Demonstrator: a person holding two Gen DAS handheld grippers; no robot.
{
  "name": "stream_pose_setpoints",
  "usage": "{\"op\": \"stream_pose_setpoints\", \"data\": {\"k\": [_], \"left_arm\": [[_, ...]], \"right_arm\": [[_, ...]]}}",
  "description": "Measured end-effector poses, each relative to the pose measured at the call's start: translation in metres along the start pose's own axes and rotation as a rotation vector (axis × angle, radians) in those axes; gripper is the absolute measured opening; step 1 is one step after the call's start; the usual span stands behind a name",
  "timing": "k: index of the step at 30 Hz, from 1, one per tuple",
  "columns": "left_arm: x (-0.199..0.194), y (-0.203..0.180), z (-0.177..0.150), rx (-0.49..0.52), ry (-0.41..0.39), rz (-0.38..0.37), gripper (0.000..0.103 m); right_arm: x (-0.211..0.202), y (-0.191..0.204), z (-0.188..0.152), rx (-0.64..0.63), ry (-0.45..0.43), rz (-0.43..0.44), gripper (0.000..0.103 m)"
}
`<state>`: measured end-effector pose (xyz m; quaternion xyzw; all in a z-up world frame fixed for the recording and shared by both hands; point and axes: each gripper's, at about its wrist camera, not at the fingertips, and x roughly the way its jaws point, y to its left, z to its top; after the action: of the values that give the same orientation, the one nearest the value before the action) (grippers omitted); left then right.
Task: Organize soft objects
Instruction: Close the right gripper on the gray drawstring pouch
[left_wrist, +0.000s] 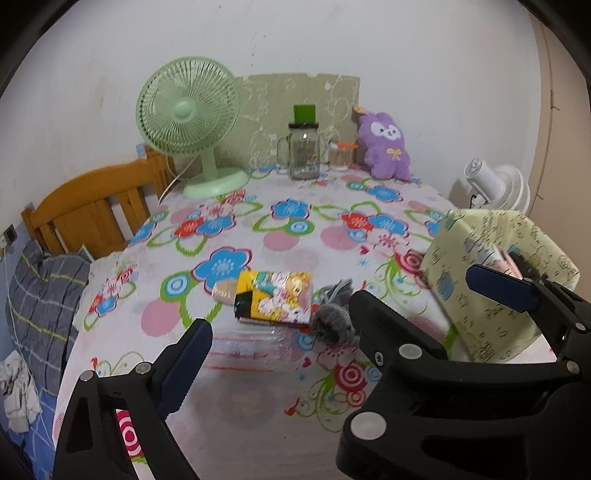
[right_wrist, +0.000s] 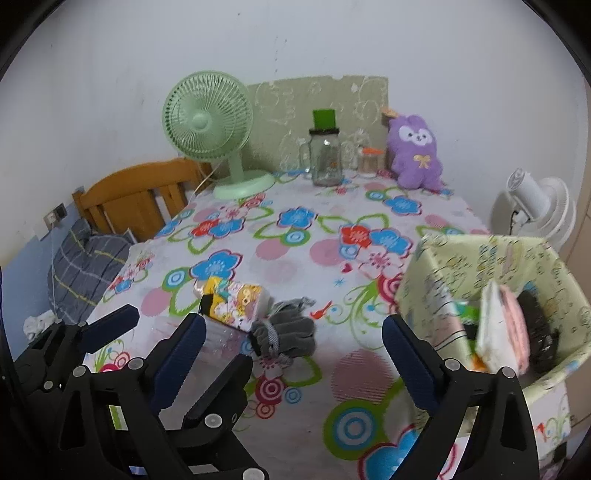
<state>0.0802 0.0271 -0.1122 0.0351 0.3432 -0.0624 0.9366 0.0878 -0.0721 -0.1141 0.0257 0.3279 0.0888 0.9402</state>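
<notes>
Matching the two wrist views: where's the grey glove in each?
Left wrist: grey glove lies lower centre, right of the yellow cartoon packet, partly behind a black finger.
Right wrist: grey glove lies centre, slightly left, right of the same packet, left of the fabric box.
Shared landmark: green fan at the table's far left.
</notes>
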Motion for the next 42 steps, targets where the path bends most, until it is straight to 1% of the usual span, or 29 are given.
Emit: {"op": "stream_pose_setpoints", "data": {"k": [4,7,13,15,22,24,30,32,34,35,36,42], "left_arm": [[0.008,0.006,-0.005,-0.014,0.025,0.013,0.096],[0.015,0.01,-0.008,-0.031,0.045,0.037,0.094],[0.026,0.017,-0.012,-0.054,0.079,0.051,0.093],[0.03,0.02,-0.014,-0.061,0.091,0.057,0.093],[0.044,0.027,-0.018,-0.075,0.125,0.066,0.093],[0.048,0.029,-0.017,-0.081,0.137,0.069,0.093],[0.059,0.034,-0.018,-0.091,0.16,0.08,0.093],[0.062,0.036,-0.019,-0.094,0.17,0.084,0.093],[0.065,0.037,-0.02,-0.097,0.176,0.088,0.093],[0.066,0.038,-0.021,-0.098,0.181,0.09,0.093],[0.067,0.039,-0.021,-0.101,0.187,0.088,0.093],[0.069,0.04,-0.021,-0.102,0.187,0.087,0.093]], "right_arm": [[0.011,0.004,-0.003,-0.007,0.026,0.01,0.095],[0.019,0.005,-0.006,-0.009,0.047,0.016,0.094],[0.033,0.008,-0.009,-0.023,0.083,0.028,0.093],[0.038,0.008,-0.01,-0.028,0.09,0.02,0.091],[0.057,0.006,-0.013,-0.018,0.132,0.023,0.088],[0.062,0.006,-0.013,-0.02,0.143,0.023,0.085],[0.076,0.005,-0.014,-0.016,0.166,0.025,0.079],[0.081,0.005,-0.015,-0.015,0.177,0.024,0.078],[0.085,0.005,-0.015,-0.015,0.186,0.025,0.074],[0.088,0.005,-0.015,-0.015,0.197,0.028,0.07],[0.091,0.004,-0.016,-0.011,0.207,0.035,0.068],[0.092,0.005,-0.016,-0.014,0.21,0.026,0.061]]}}
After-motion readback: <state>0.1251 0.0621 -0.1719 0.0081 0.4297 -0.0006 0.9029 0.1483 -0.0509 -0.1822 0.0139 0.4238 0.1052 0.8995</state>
